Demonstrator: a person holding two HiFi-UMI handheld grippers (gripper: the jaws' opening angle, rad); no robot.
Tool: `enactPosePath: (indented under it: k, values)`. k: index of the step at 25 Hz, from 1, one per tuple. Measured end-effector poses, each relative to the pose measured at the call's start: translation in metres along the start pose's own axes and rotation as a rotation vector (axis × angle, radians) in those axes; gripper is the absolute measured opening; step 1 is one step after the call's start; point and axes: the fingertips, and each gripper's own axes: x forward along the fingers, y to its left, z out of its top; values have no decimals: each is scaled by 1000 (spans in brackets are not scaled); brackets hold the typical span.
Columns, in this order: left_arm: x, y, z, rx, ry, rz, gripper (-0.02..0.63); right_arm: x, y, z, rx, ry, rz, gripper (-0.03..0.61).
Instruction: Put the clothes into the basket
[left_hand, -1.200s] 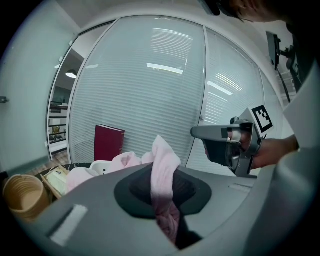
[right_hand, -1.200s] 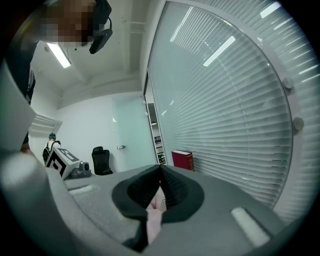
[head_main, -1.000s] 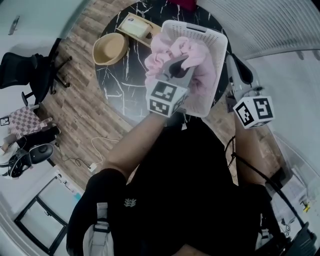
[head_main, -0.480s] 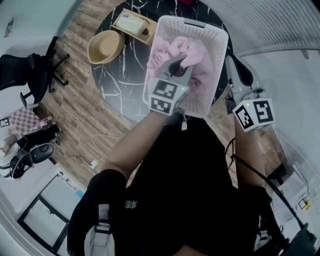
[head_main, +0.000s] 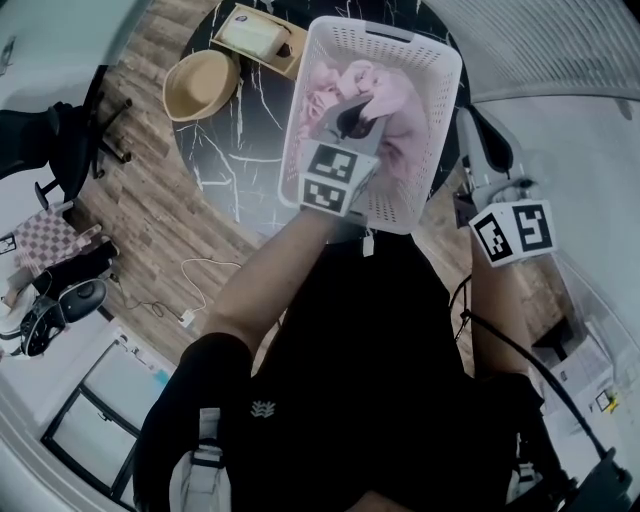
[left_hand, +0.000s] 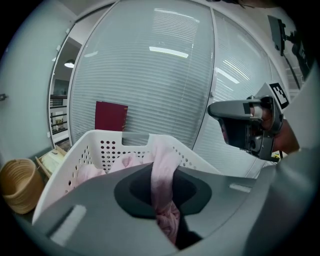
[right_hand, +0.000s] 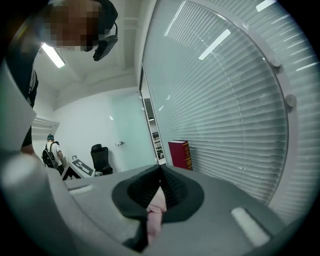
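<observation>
A white perforated basket (head_main: 385, 35) stands on the round black marble table (head_main: 230, 150) with pink clothes (head_main: 400, 95) heaped inside. My left gripper (head_main: 352, 118) hangs over the basket's middle, shut on a pink cloth (left_hand: 162, 170) that runs up between its jaws; in the left gripper view the basket's rim (left_hand: 95, 137) lies just beyond. My right gripper (head_main: 480, 140) is held to the right of the basket, off the table. Its jaws (right_hand: 156, 200) are shut, with a small strip of pink cloth (right_hand: 157, 207) pinched between them.
A woven bowl (head_main: 200, 85) and a wooden tray (head_main: 255, 35) sit on the table left of the basket. A dark red book (left_hand: 111, 116) stands behind it against the blinds. A black office chair (head_main: 50, 140) is on the wood floor, far left.
The pink cloth that hung over the basket's left rim now lies inside it. My left gripper has moved a little farther over the basket. The right gripper has barely shifted.
</observation>
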Motion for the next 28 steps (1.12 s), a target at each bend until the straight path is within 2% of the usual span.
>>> enactPosePath:
  k: [8,15,19,25,28]
  values:
    - [12,3,-13,-19,18,3,48,0,-3,-12,7,20,-13,0]
    - [19,8,-29,-20,76,22,52,-1,-5,-13,11,17,-25,0]
    - [20,19,-45,-40,119,52,113,-1,-3,-12,11,20,-24,0]
    - [16,20,-39,-35,91,65,184,1,0,-11,6,21,-22,0]
    - [13,21,-36,-33,79,64,184,3,4,-10,2,21,-15,0]
